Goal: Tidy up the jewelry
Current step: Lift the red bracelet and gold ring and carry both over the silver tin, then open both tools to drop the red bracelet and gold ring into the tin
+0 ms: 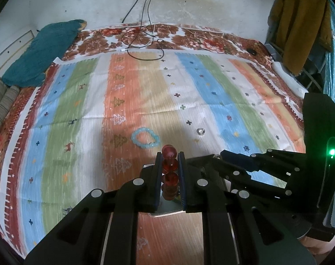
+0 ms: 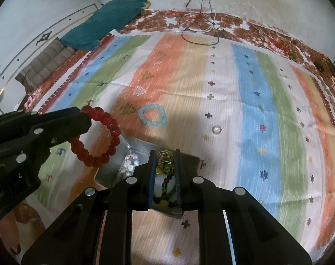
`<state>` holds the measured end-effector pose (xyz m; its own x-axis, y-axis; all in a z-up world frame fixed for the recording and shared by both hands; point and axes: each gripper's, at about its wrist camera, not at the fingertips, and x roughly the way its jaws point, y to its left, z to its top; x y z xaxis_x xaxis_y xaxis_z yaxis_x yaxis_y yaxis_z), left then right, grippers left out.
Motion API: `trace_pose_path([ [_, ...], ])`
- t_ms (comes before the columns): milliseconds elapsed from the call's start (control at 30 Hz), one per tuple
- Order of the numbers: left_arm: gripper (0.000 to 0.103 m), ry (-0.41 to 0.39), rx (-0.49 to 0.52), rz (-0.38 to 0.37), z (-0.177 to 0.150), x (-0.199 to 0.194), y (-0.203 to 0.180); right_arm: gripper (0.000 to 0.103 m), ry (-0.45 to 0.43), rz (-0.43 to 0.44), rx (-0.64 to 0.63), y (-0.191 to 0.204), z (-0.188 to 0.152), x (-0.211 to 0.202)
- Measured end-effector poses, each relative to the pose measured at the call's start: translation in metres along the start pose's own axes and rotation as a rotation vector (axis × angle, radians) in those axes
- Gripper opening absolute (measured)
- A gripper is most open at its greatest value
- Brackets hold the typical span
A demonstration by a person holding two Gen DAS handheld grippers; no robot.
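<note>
My left gripper (image 2: 84, 119) is clamped tight on something, held off the cloth; my right gripper (image 2: 165, 161) hangs close beside it, jaws narrowly parted

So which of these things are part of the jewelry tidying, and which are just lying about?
Part of the job: red bracelet, blue bracelet, ring, metal tray, gold jewelry.

Lying about: cables, teal cloth, brown garment.

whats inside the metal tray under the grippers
In the shallow metal tray: a cluster of pale sparkly pieces, a coil of gold rings and a multicoloured bead string. The right gripper covers much of it, so anything more is hidden.
</note>
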<state>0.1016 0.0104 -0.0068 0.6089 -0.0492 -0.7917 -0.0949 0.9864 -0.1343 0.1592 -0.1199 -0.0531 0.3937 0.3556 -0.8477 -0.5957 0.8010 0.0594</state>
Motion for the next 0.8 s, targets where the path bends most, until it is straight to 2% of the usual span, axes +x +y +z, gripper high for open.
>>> trace_pose_path([
  [367, 0.013, -0.011, 0.006, -0.003, -0.016, -0.014, -0.006, 0.016, 0.003, 0.007, -0.002, 0.005, -0.012, -0.005],
  [800, 0.014, 0.014, -0.009, 0.002, -0.013, -0.009, -0.003, 0.017, 0.008, 0.022, 0.003, 0.006, -0.013, -0.004],
])
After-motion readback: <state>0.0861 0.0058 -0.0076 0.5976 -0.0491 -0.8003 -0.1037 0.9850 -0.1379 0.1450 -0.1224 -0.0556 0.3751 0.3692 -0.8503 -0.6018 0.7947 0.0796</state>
